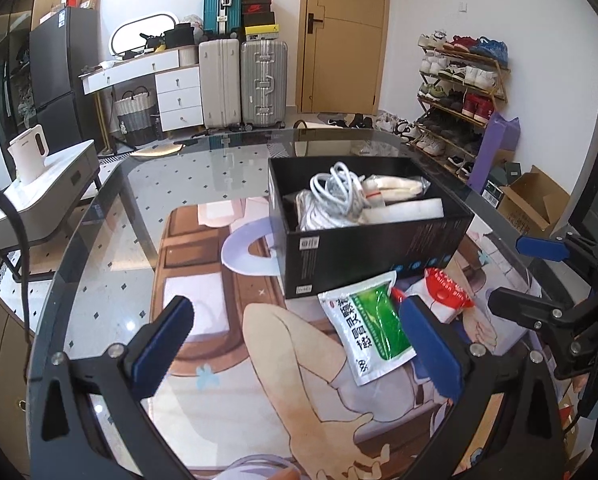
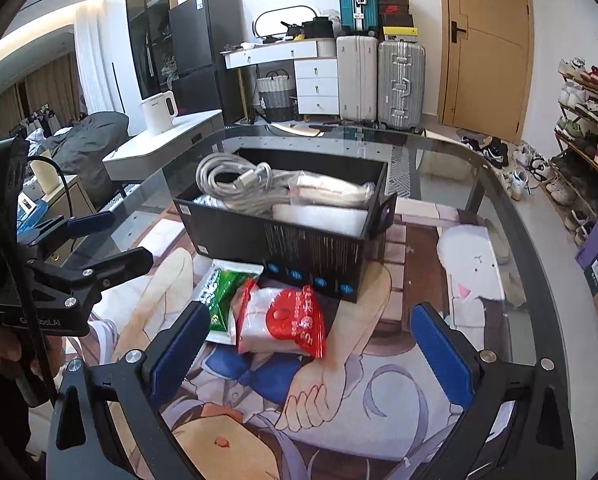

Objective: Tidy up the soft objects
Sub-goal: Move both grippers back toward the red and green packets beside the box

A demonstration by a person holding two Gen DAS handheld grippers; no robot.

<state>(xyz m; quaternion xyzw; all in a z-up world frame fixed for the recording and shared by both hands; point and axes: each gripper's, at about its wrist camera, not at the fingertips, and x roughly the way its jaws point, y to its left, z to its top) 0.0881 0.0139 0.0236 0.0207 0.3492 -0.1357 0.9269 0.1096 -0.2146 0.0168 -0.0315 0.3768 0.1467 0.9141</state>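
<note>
A black cardboard box (image 1: 379, 248) stands on the glass table (image 1: 139, 200) and holds coiled white cables (image 1: 335, 188), a white foam strip (image 1: 403, 210) and a bagged white item (image 1: 395, 186). Against its near side lie a green-and-white sachet (image 1: 371, 332) and a red-and-white packet (image 1: 447, 292). My left gripper (image 1: 295, 307) is open, with the sachet beside its right finger (image 1: 431, 348) and nothing held. My right gripper (image 2: 309, 312) is open too. The red packet (image 2: 287, 324) and the sachet (image 2: 223, 300) lie between its fingers, and the pads do not touch them.
A printed mat (image 2: 379, 400) shows under the glass. To the left stands a low white side table (image 1: 59, 192) with a kettle (image 1: 29, 152). Suitcases (image 1: 243, 80) line the back wall, and a shoe rack (image 1: 459, 92) and a cardboard carton (image 1: 535, 200) stand at the right.
</note>
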